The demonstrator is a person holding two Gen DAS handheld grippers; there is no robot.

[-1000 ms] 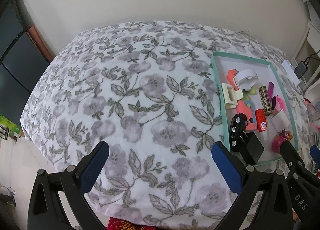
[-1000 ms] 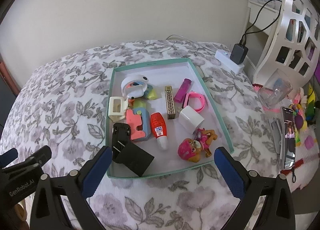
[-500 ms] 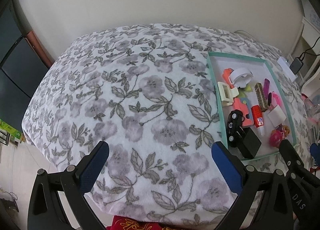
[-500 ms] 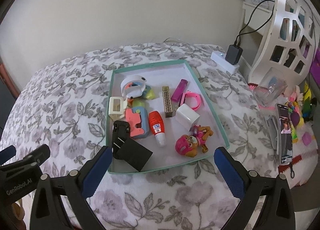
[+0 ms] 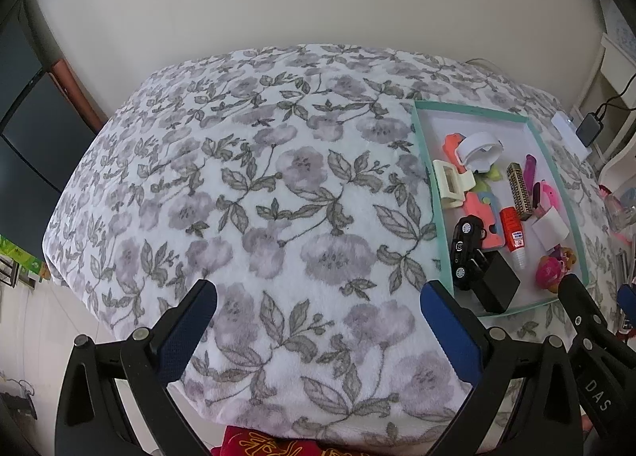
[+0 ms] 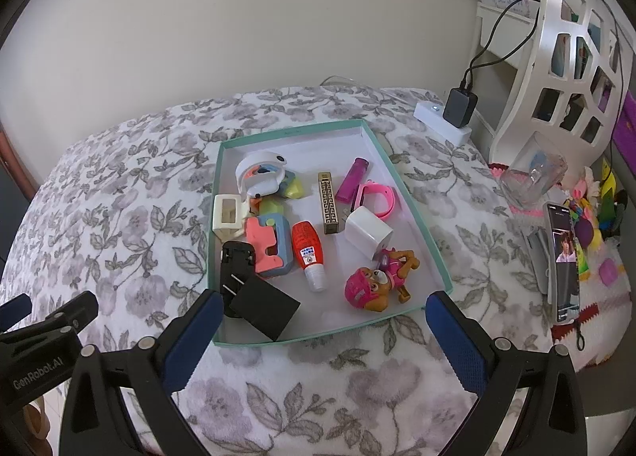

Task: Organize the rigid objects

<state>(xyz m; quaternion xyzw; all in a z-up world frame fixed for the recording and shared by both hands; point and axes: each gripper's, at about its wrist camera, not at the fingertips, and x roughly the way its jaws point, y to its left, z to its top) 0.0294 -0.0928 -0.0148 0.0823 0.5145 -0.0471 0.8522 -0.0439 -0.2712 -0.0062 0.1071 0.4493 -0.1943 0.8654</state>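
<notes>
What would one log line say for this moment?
left gripper: open, empty | right gripper: open, empty | toys in tray | nothing grasped yet

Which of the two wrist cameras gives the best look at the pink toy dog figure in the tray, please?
The right wrist view shows the pink toy dog best: it lies whole and unobstructed near the tray's front right corner. In the left wrist view the same toy is small, at the frame's distorted edge, and partly cut off by the right gripper's finger.
</notes>
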